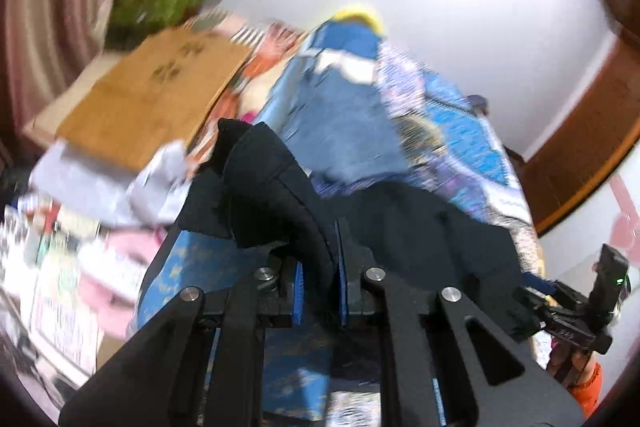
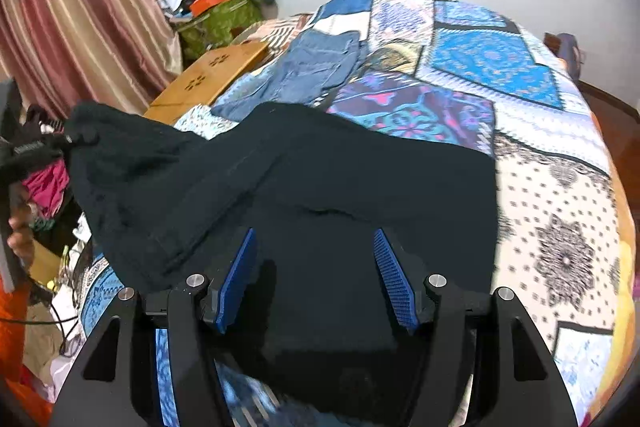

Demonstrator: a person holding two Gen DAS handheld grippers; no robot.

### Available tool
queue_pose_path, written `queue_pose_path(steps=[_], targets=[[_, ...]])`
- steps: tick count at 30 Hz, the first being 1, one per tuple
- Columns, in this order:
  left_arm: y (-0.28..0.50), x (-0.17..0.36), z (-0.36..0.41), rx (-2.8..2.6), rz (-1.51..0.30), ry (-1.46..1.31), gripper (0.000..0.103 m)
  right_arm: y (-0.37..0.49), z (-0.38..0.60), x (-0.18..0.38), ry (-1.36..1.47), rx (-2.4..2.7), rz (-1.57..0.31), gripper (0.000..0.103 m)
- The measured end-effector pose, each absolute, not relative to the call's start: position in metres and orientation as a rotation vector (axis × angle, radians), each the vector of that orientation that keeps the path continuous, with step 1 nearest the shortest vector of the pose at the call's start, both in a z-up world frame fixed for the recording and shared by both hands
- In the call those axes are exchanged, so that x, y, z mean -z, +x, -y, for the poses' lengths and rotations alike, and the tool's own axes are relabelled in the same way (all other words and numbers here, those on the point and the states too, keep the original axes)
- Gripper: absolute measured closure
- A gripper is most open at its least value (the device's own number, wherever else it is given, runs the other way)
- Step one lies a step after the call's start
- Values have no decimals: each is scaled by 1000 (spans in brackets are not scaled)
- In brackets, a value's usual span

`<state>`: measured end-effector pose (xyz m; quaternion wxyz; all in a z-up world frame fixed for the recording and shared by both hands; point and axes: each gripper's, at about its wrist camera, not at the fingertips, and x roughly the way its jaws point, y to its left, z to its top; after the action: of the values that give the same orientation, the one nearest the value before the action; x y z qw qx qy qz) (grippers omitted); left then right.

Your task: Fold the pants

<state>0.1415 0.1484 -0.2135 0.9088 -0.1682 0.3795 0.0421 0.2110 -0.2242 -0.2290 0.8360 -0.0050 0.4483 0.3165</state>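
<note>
Black pants (image 2: pixel 328 187) lie spread on the patchwork bedspread (image 2: pixel 560 211). My left gripper (image 1: pixel 320 279) is shut on a bunched edge of the black pants (image 1: pixel 272 187) and holds it lifted above the bed. In the right wrist view the left gripper (image 2: pixel 36 151) shows at the far left, with the pants' raised end draped from it. My right gripper (image 2: pixel 316 275) is open and empty, its blue pads (image 2: pixel 240 279) low over the near part of the pants. The right gripper also shows in the left wrist view (image 1: pixel 576 311) at the right edge.
Folded blue jeans (image 2: pixel 316 71) lie farther back on the bed. A wooden lap table (image 2: pixel 208 83) leans at the bed's left side. A green bag with clutter (image 2: pixel 220 19) stands by the striped curtain (image 2: pixel 72 11). Loose clothes and items lie on the floor (image 1: pixel 72 227) at left.
</note>
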Motion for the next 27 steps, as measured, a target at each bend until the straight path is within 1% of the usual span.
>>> queue_pose_path(steps=[7, 11, 16, 20, 27], targets=[[160, 168, -102, 22, -706, -283, 91, 205, 270, 222, 27, -588, -926, 45], [171, 154, -72, 76, -696, -220, 91, 204, 295, 227, 57, -555, -934, 45], [192, 142, -34, 153, -707, -190, 92, 200, 309, 241, 63, -551, -969, 45], [201, 138, -3, 225, -717, -172, 92, 200, 308, 262, 54, -569, -1019, 45], [209, 146, 67, 366, -755, -90, 92, 203, 317, 271, 138, -602, -1027, 45]])
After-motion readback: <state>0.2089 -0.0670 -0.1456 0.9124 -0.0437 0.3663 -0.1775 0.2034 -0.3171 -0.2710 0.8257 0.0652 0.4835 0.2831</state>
